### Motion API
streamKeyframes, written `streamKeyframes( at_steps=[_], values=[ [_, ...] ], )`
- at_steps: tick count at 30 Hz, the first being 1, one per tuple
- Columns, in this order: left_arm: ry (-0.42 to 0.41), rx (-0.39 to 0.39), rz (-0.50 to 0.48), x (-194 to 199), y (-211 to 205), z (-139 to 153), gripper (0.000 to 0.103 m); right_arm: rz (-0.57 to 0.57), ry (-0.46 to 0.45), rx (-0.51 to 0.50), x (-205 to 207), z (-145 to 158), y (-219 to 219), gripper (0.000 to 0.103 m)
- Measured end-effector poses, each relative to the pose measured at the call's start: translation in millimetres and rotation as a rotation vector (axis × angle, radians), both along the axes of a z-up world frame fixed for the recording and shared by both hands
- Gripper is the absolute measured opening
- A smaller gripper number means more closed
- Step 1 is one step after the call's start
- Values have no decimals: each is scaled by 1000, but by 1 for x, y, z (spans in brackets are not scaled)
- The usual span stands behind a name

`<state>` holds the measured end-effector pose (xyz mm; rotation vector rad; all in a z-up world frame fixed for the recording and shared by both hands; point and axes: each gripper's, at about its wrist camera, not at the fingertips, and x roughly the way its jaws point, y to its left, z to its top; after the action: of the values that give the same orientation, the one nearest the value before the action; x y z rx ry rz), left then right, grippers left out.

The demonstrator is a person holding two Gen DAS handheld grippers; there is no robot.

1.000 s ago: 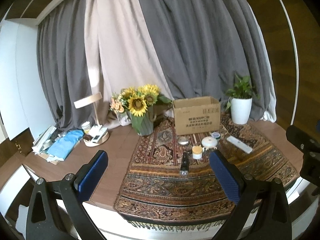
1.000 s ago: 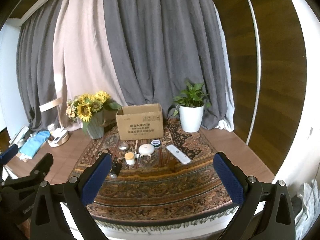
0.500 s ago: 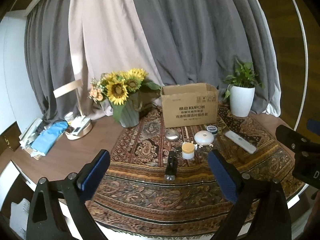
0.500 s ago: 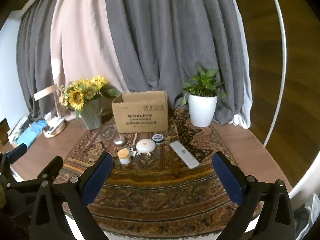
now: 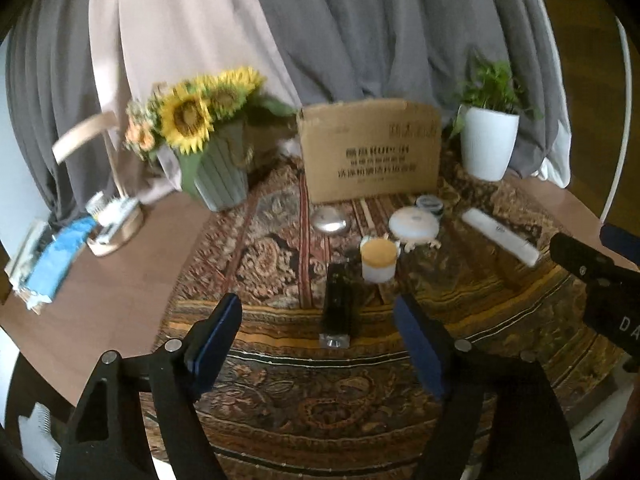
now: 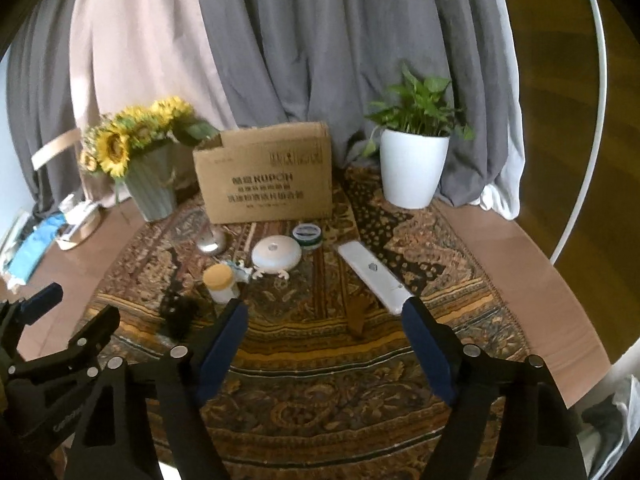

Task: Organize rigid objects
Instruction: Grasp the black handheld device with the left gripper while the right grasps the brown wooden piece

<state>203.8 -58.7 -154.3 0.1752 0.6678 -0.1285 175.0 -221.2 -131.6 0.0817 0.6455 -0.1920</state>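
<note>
A patterned rug (image 5: 280, 248) covers the table's (image 5: 120, 280) middle. Sunflowers in a green vase (image 6: 154, 188) stand toward its back left edge, a white potted plant (image 6: 412, 170) back right; blurred, perhaps papers, clutter (image 5: 44, 264) lies at the far left edge.

A: What's unclear ahead of the jaws?
B: The box (image 5: 370, 152) print is blurred; the dark bar (image 6: 179, 314) left of the right jaws smears.
A: Anything cut off?
B: Right gripper (image 5: 600, 280), at the frame edge.

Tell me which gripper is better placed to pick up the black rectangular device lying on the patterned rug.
Left, most likely. The left gripper is open and the black rectangular device lies right between its fingers, just ahead. The right gripper, also open, points nearer the long white remote; from there the device sits far left.
</note>
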Motion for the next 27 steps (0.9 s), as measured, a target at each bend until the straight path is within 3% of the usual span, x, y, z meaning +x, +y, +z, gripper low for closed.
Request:
streamKeyframes(
  at_steps=[5, 11, 19, 27],
  values=[
    [92, -24, 17, 25, 0, -30, 69, -28, 29, -21, 20, -22, 0, 66],
    [129, -21, 36, 45, -7, -54, 66, -30, 78, -9, 46, -50, -12, 60],
    [153, 16, 47, 65, -17, -74, 58, -59, 123, 24, 69, -81, -30, 56],
    [194, 9, 66, 82, -16, -82, 43, -93, 166, 51, 88, -98, -39, 47]
  ],
)
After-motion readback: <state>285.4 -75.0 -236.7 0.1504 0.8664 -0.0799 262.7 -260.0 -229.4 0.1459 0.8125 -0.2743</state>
